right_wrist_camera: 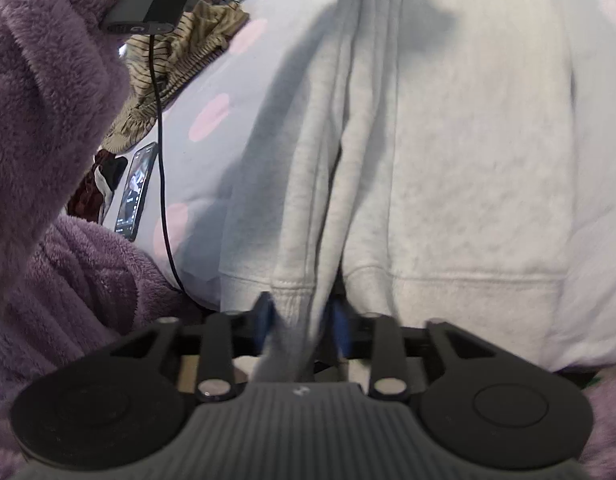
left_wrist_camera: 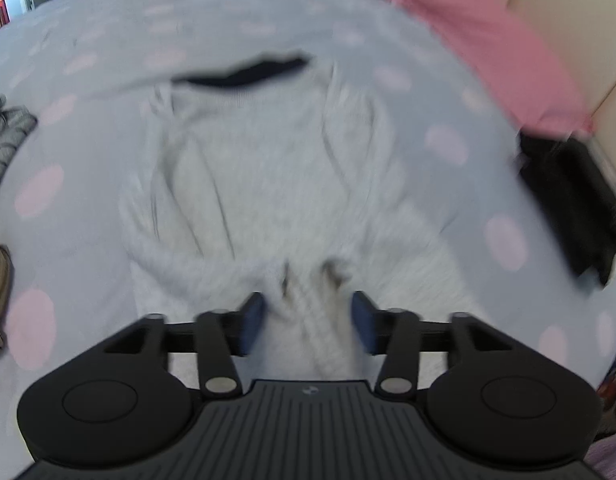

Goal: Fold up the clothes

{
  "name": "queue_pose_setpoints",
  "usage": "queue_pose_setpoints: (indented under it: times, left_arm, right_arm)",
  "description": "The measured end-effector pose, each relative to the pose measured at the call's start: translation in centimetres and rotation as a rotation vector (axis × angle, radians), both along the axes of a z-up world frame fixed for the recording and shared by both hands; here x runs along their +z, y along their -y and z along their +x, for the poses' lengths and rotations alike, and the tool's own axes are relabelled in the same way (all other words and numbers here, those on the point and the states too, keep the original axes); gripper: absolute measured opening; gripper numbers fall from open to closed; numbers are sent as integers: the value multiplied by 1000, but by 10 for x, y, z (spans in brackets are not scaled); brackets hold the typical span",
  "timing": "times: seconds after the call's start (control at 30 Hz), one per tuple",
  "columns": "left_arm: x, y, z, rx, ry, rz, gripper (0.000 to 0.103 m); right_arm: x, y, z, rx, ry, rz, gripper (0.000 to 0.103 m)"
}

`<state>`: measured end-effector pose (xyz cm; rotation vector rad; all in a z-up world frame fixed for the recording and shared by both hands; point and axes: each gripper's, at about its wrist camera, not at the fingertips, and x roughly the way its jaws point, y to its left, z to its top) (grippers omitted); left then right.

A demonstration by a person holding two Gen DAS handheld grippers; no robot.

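A light grey sweatshirt point(left_wrist_camera: 260, 168) lies spread on a pale blue sheet with pink dots point(left_wrist_camera: 88, 60), its dark neck opening point(left_wrist_camera: 248, 72) at the far end. My left gripper point(left_wrist_camera: 308, 320) stands open over the near part. A bunched ridge of the fabric runs between its blue pads point(left_wrist_camera: 252, 320), which do not press it. In the right wrist view the sweatshirt point(right_wrist_camera: 448, 140) fills the frame, its ribbed hem point(right_wrist_camera: 468, 280) close by. My right gripper point(right_wrist_camera: 304, 316) is open, with a fold of the hem between its fingers and a dark gap beside the right pad.
A pink cloth point(left_wrist_camera: 488, 48) and a black garment point(left_wrist_camera: 576, 208) lie to the right by a cream headboard point(left_wrist_camera: 568, 20). A striped garment point(right_wrist_camera: 180, 56), a phone point(right_wrist_camera: 134, 192) and a black cable point(right_wrist_camera: 162, 160) are left of the sweatshirt. A purple fleece sleeve point(right_wrist_camera: 40, 100) crosses there.
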<state>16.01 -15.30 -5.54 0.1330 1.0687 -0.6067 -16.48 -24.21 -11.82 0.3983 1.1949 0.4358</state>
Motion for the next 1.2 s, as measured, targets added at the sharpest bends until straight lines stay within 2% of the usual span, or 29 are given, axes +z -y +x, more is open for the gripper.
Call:
queue_pose_setpoints:
  times: [0.1,0.2,0.37,0.47,0.57,0.63,0.8,0.9,1.0,1.1,1.13,1.2]
  left_arm:
    - [24,-21,3,21,22,-53,54]
    - [39,-46,8,66,55,-59,56]
    - [26,-84,17,146,28,-10,56]
    - [7,-97,14,169,-11,4,55]
    - [-11,-101,11,180,-37,14,53]
    - [-21,-100,11,182,-46,23,50]
    - [-36,-94,17,177,-47,26,50]
    - [-47,-91,23,176,-71,12,48]
    - [-57,-90,27,190,-92,-26,34]
    - [-62,-85,25,191,-79,-41,27]
    - [-62,-82,23,185,-65,-29,26]
    - [-62,-79,22,186,-49,-8,22]
  right_arm:
    - [28,3,-6,31,79,-47,47]
    - [61,25,-7,16,172,-97,48]
    - [77,69,30,-86,207,-207,48]
    - [70,90,65,-166,197,-277,48]
    - [62,93,98,-200,204,-322,48]
    - [60,97,120,-205,209,-337,48]
    - [40,106,172,-222,193,-398,48]
    - [28,115,196,-227,195,-377,48]
    - [13,123,219,-260,177,-349,48]
    - [-1,123,229,-265,150,-293,52]
    - [-6,122,230,-266,144,-281,48]
    - [-6,115,227,-236,177,-343,34]
